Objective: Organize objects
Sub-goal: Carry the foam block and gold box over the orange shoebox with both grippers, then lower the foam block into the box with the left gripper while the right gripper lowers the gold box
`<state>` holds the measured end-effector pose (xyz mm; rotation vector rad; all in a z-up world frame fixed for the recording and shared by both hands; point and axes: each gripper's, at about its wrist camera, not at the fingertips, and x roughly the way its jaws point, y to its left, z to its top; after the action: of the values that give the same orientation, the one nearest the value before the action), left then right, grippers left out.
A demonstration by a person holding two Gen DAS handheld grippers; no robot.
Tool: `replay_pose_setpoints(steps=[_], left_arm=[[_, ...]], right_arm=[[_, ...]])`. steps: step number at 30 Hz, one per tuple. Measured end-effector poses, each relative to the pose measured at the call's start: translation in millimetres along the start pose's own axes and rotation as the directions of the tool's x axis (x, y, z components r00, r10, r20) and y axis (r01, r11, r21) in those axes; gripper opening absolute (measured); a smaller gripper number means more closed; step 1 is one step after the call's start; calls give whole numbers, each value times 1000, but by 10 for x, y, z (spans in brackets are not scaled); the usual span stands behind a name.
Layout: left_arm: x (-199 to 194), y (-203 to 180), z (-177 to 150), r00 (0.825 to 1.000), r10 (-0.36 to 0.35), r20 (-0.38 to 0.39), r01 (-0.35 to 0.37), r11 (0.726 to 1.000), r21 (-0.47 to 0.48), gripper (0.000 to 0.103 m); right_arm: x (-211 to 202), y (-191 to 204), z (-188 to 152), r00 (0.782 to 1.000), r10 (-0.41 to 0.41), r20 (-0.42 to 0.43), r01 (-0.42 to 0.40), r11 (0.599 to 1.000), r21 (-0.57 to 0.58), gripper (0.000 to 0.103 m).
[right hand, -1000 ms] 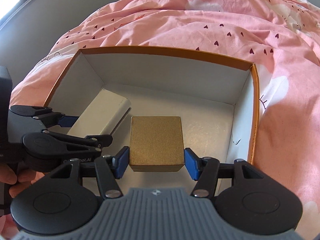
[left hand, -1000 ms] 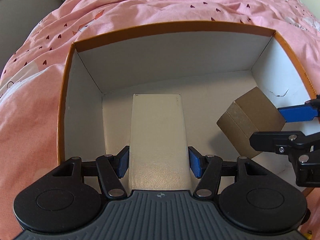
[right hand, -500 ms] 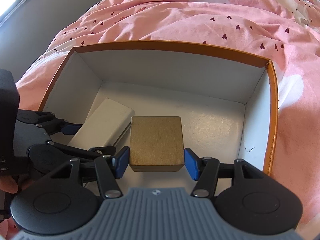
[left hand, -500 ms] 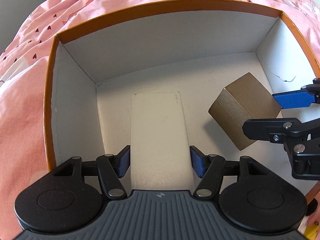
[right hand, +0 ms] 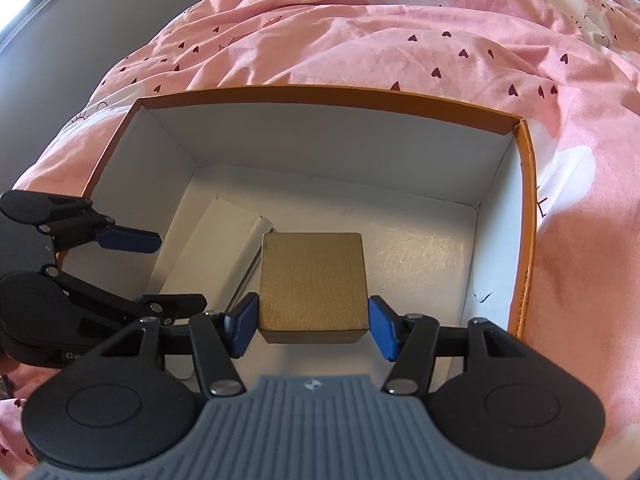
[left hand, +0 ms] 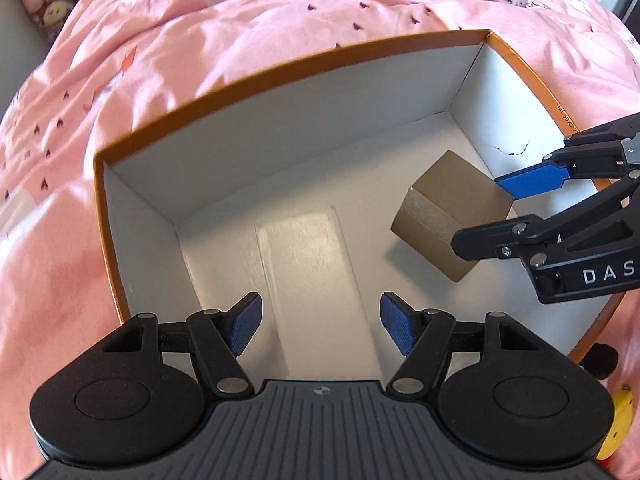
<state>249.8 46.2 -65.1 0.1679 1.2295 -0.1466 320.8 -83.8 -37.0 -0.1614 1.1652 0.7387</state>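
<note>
Storage box (right hand: 524, 240), orange outside and white inside, open-topped, resting on a bed under a pink heart-print duvet (right hand: 400, 40). Both hand-held grippers point steeply down into it.

Item one: white flat box (left hand: 308, 280), lying flat on the storage box floor toward its left wall. Long axis runs away from the left hand-held gripper (left hand: 320, 326), in line with its pointing direction. Blue pads stand clear on either side of the near end, with visible gaps; jaws are opening, the white box between them but no longer pressed. Judged released and placed.

Item two: brown cardboard cube (right hand: 312, 286), clamped between the pads of the right hand-held gripper (right hand: 313, 326), both pads pressing on its side faces. In the left wrist view the cube (left hand: 448, 216) appears tilted, one corner lowest, hanging above the floor rather than resting on it; contact with the floor cannot be confirmed.

Governing relation: the cube sits just to the right of the white flat box, near its long edge, with bare floor stretching from the cube toward the storage box's right wall. The right hand-held gripper (left hand: 492, 212) is the one carrying it; the left is nearer the white box only.

Judged next requirement: straight lowering onto the free floor beside the white box, levelled first so that it lands flat.
</note>
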Motion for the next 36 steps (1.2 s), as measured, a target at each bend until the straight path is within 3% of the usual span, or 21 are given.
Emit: replay_pose_setpoints(steps=[6,9,11,14,16,19,24,30,36], left_arm=[[133,-93,206,999,-24,40,19,992,123,79],[201,-199,260,998,-4,66,-9,980,200,79],[256,-295,277,996,32,84,-55,959,279,79],[339,-442,252,990,89,107,-125,901,416,79],[418,-489,245,991,98,86,-127,874,470,74],[486,-505,220,994,89,60,-107,865,490,72],[554,-527,150,985,157,70,-170,840,516,61],[563,-495,59,982,176,64,-183,829,529,60],[599,-413,-104,972,229,48,-212,777,593,58]], right_arm=[[3,-67,25,1000,-2,8,2,1000,10,61],[5,-111,29,1000,6,6,-6,1000,16,61],[5,-114,31,1000,12,4,-12,1000,15,61],[14,-109,40,1000,18,0,-18,1000,5,61],[30,-112,45,1000,17,-5,-17,1000,-1,61],[59,-109,48,1000,18,-15,-18,1000,-7,61],[106,-127,61,999,26,-30,-26,1000,0,61],[135,-118,68,999,24,-42,-24,1000,5,61],[138,-121,65,998,34,-55,-34,999,13,61]])
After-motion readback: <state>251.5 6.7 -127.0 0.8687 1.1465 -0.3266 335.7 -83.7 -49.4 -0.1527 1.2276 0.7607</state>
